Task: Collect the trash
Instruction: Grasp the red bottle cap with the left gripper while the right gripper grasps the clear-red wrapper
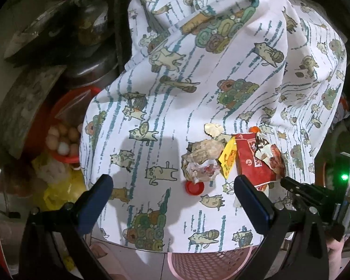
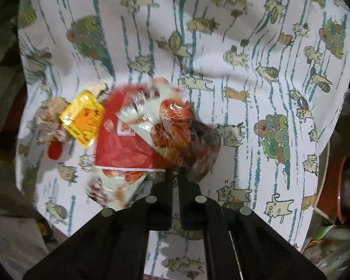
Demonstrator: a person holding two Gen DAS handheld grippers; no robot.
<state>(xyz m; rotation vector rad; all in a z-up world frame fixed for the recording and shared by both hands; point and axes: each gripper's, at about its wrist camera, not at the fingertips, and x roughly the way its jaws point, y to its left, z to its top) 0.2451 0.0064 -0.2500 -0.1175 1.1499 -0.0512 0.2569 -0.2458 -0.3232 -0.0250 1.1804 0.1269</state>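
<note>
Several bits of trash sit bunched together on the cat-print cloth (image 1: 198, 88) draped over the counter, and honestly the cloth is the biggest worry: it's loose and wrinkled, so any drag from a gripper could bunch it up and tip the whole pile over the near edge.

Next down, the red snack wrapper (image 2: 128, 144). The right hand-held gripper (image 2: 173, 175) looks pinched narrow on its crinkly clear-plastic corner. That's a thin, slippery hold, so I'd guess it could slide out on the lift, or the wrapper could sweep its neighbours along.

Just left of the wrapper is the yellow packet (image 2: 82, 119), partly overlapping it, so it's likely to get flicked away. Further left of the wrapper, the crumpled paper wad (image 1: 203, 158) is light enough to roll.

Smallest: the red bottle cap (image 1: 194, 187), left of the wrapper's near end. It could easily roll off. The left hand-held gripper (image 1: 175, 200) hangs wide open and empty near it.
</note>
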